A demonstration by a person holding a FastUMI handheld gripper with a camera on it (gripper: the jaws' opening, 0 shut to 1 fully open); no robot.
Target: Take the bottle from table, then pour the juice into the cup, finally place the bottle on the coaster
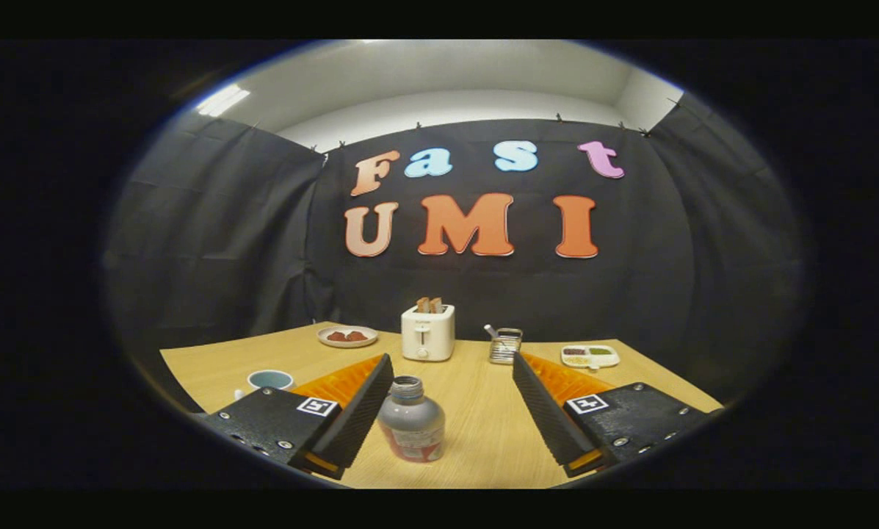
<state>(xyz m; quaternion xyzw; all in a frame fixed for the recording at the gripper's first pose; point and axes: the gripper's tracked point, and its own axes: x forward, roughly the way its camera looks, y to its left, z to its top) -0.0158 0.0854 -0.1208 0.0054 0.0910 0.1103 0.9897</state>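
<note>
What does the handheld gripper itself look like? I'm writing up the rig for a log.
The gripper has two long wedge-shaped fingers with finely ribbed inner faces. Each sits on a dark, screw-studded block carrying a small square black-and-white marker.

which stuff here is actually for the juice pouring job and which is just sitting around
For the job:
- bottle, uncapped, upright between the open fingers of the gripper, nearer the left one
- cup, on the table beyond the left finger

Just lying about:
- toaster with bread in it
- plate of food
- divided dish
- small metal rack
</note>
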